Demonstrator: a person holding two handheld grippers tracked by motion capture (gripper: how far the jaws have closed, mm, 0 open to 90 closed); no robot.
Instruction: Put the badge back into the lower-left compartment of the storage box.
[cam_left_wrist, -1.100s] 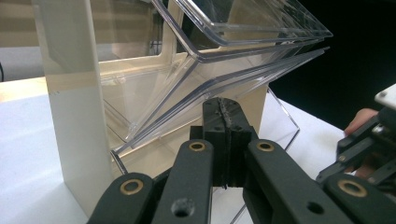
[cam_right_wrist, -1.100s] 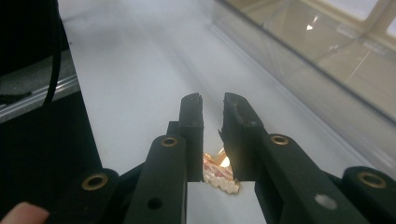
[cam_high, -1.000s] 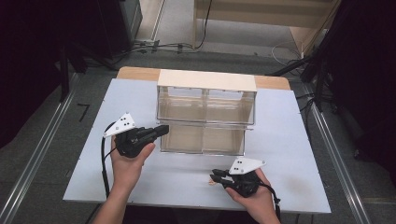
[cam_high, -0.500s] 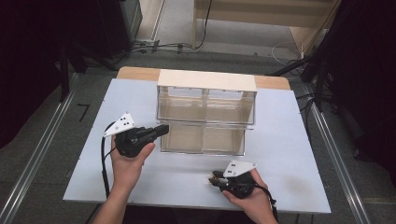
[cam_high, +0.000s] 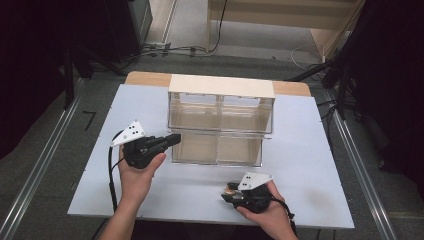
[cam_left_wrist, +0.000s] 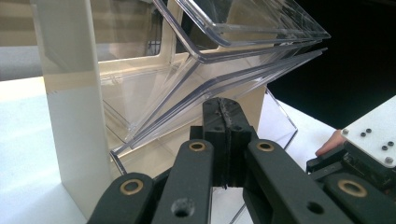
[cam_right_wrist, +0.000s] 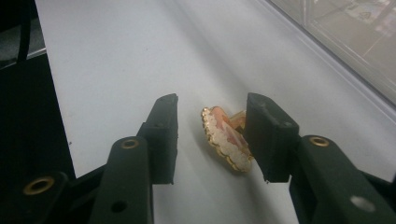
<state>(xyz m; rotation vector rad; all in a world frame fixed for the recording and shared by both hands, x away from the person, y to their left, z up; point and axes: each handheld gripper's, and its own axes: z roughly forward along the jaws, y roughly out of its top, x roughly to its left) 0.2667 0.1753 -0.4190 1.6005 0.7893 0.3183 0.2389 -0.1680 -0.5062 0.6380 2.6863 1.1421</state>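
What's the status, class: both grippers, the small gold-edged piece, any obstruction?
Left gripper shut, empty, at the clear drawer unit. Right gripper open around gold-rimmed trinket on the table. Nothing blocking.

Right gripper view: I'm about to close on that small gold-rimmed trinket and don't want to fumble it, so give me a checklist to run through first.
1. Right tool open: ok.
2. Small gold-rimmed, pink-and-white trinket between its jaws: ok, though nearer one jaw.
3. Trinket resting on the white table: ok.
4. Nothing else between the jaws: ok.
5. Left tool shut, parked at the clear plastic drawer unit, away from the trinket: ok.
6. A drawer open to receive it: ok, upper bin tilted out in the left gripper view.
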